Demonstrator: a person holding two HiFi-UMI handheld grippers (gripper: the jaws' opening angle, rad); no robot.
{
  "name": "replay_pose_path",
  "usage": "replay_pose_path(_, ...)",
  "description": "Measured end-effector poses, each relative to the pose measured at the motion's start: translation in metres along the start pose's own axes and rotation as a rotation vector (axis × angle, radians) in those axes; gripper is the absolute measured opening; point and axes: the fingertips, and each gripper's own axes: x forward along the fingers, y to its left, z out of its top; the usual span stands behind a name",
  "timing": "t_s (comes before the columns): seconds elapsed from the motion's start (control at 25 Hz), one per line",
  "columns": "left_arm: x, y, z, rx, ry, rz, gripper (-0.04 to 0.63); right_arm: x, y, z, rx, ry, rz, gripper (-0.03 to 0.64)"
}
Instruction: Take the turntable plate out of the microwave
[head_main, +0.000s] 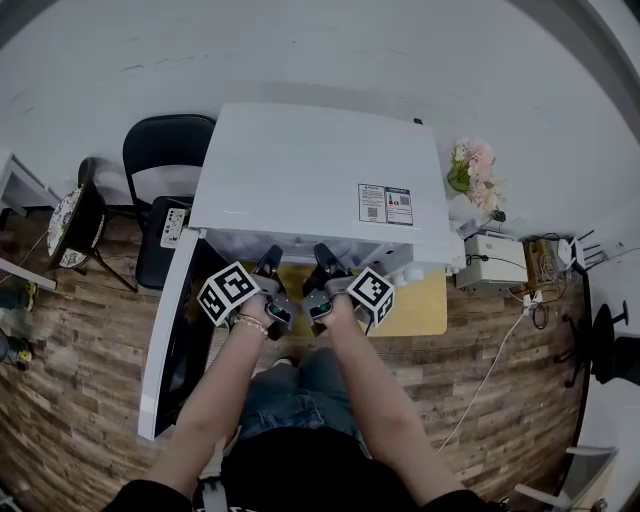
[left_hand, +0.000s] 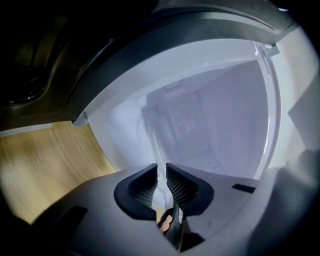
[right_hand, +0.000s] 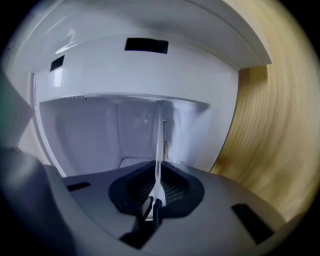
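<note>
Turntable plate (left_hand: 159, 165): clear glass, inside the microwave (head_main: 310, 170) cavity, seen edge-on in both gripper views as a thin pale line running away from the pads toward the back wall. Head view does not show it; the oven's top hides the cavity. I cannot tell whether it sits on its support or is already lifted off.

Left claw (left_hand: 163, 187): pads nearly together, with only the plate's rim between them and pressed on both sides. Right claw (right_hand: 156, 182): same condition, pinched down on the rim, nothing else in it. Both reach in at the front opening, side by side and close together, so I judge both grips sit on the near arc of the rim.

Surroundings: door (head_main: 165, 340) swung open to my left. Oven stands on a wooden bench (head_main: 425, 305). Wood-plank floor below, black chair (head_main: 165, 150) behind left.

Step in hand, as I read it: plate gripped, pull-out not yet made.

Risks from here:
- Smooth glass held only by a narrow pinch at one edge. The far side hangs unsupported, so the plate may droop and slide out of the pads.
- Uneven motion of the two hands would twist the rim and could break either grip, or chip the glass.
- Pulling without raising enough may catch the underside on the centre drive.
- Opening is tight; a tilted plate could strike the frame or door.
- A drop lands on bench or floor. Glass likely shatters.
</note>
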Motion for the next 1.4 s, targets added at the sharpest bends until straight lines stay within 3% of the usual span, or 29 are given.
replay_pose_path(0.24, 0.007, -0.004, -0.004, -0.020, 0.023, -0.052, 0.086, -0.009, 0.007, -0.006, 0.016, -0.011, 0.100, 0.044)
replay_pose_path(0.6, 0.015, -0.003, 0.003, -0.058, -0.040, -0.080, 0.084, -0.015, 0.009, -0.012, -0.017, 0.024, 0.081, 0.046)
replay_pose_path(0.96, 0.009, -0.020, 0.000, -0.136, -0.117, -0.292, 0.044, -0.020, 0.006, -0.011, -0.096, 0.082, 0.040, 0.058)
replay_pose_path(1.12, 0.006, -0.026, -0.009, -0.096, -0.074, -0.330, 0.044, -0.030, -0.002, -0.015, -0.134, 0.103, 0.017, 0.072)
replay_pose_path(1.4, -0.006, -0.030, -0.012, -0.137, -0.064, -0.388, 0.044, -0.030, 0.004, -0.012, -0.194, 0.131, 0.033, 0.081)
